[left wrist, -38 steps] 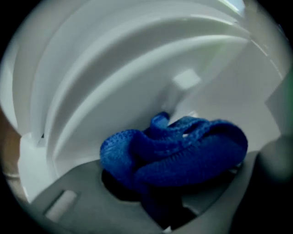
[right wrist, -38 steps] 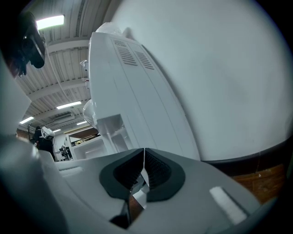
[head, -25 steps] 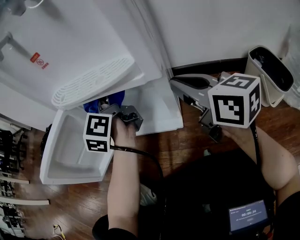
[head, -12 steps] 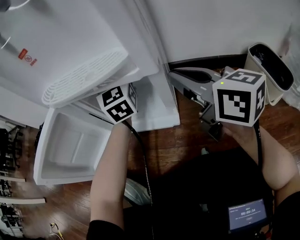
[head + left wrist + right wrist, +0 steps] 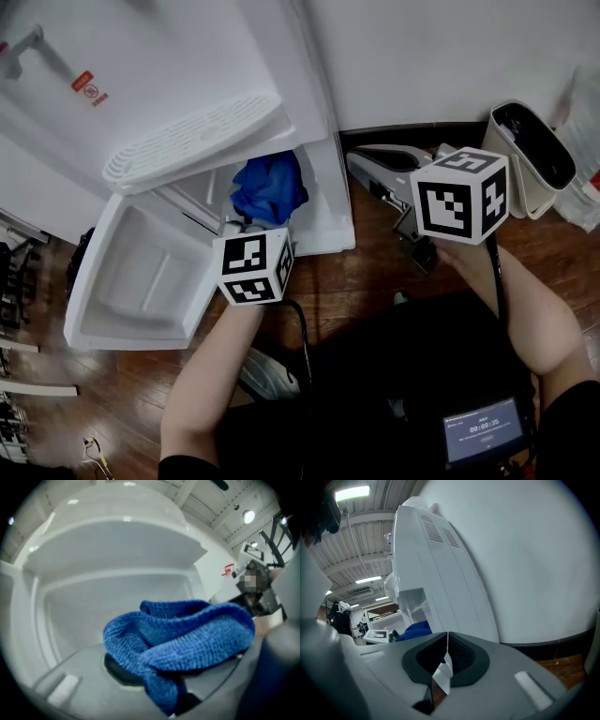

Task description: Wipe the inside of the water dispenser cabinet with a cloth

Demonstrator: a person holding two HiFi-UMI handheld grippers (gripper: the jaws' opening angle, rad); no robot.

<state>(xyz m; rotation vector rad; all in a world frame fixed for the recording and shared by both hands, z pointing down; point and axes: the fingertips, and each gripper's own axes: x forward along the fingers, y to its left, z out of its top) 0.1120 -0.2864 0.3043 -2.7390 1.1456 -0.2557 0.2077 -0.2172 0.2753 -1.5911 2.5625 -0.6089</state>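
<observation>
The white water dispenser [image 5: 169,84] stands at the upper left, its lower cabinet [image 5: 323,202] open. A crumpled blue cloth [image 5: 270,186] lies in the cabinet's mouth, with my left gripper [image 5: 248,230] shut on it just in front of the opening. In the left gripper view the cloth [image 5: 178,637] bulges over the jaws of that gripper [image 5: 159,677], with the white cabinet wall [image 5: 108,588] behind. My right gripper [image 5: 356,161] hovers to the right of the cabinet, shut and empty. Its view shows its jaws [image 5: 446,656] closed together, the dispenser [image 5: 436,573] and the cloth [image 5: 415,630] beyond.
The cabinet door [image 5: 122,291] hangs open to the left over the wooden floor [image 5: 356,272]. The ribbed drip tray [image 5: 187,141] juts out above the opening. A beige bin [image 5: 530,155] stands by the wall at the right. A small screen [image 5: 483,431] glows at the bottom right.
My left gripper went up into the cabinet, then drew back and right while rolling. The cloth now shows at the right of the opening. The right gripper stayed put.
</observation>
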